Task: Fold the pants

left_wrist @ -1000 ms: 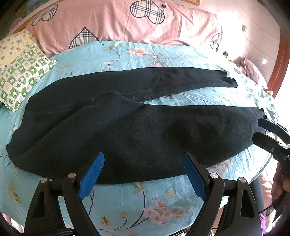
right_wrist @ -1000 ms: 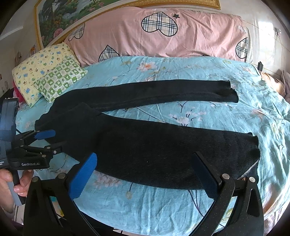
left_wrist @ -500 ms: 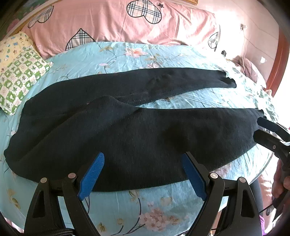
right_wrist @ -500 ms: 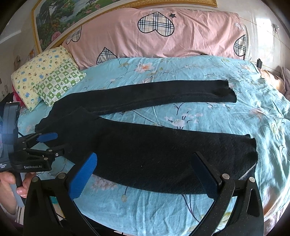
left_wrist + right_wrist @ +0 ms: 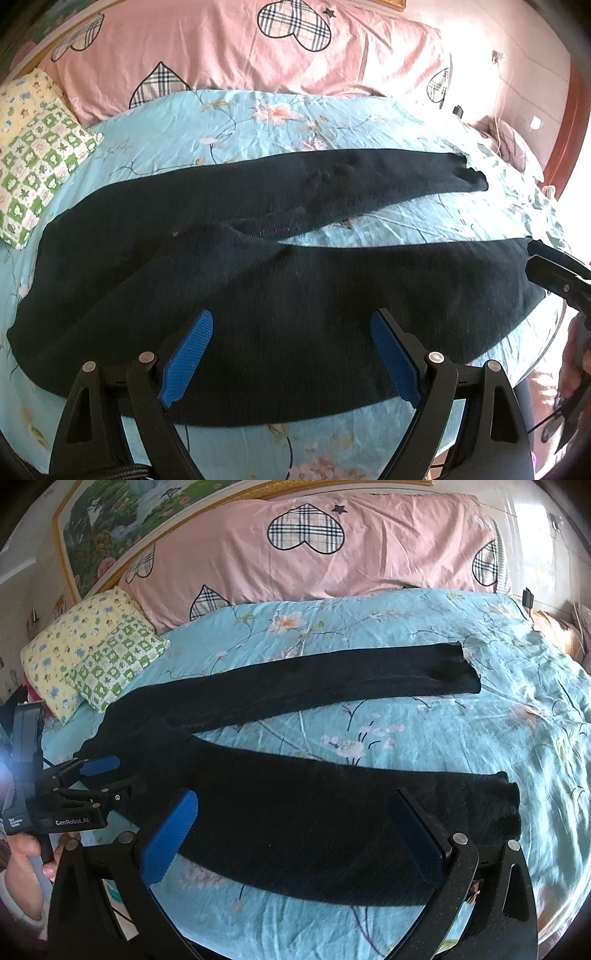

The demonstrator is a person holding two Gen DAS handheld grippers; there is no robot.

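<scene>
Black pants lie flat on floral bed sheet, legs spread apart. My L gripper & R gripper hover over near leg, both jaws wide open, empty.

Black pants lay flat, legs splayed apart, spread wide just beyond the open fingers, waistband leftward.

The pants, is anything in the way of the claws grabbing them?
Nothing visible is. The black pants lie spread flat on the blue flowered sheet with nothing on top of them. The left claw and the right claw are both open, right over the near leg. The pillows sit off to the side.
</scene>
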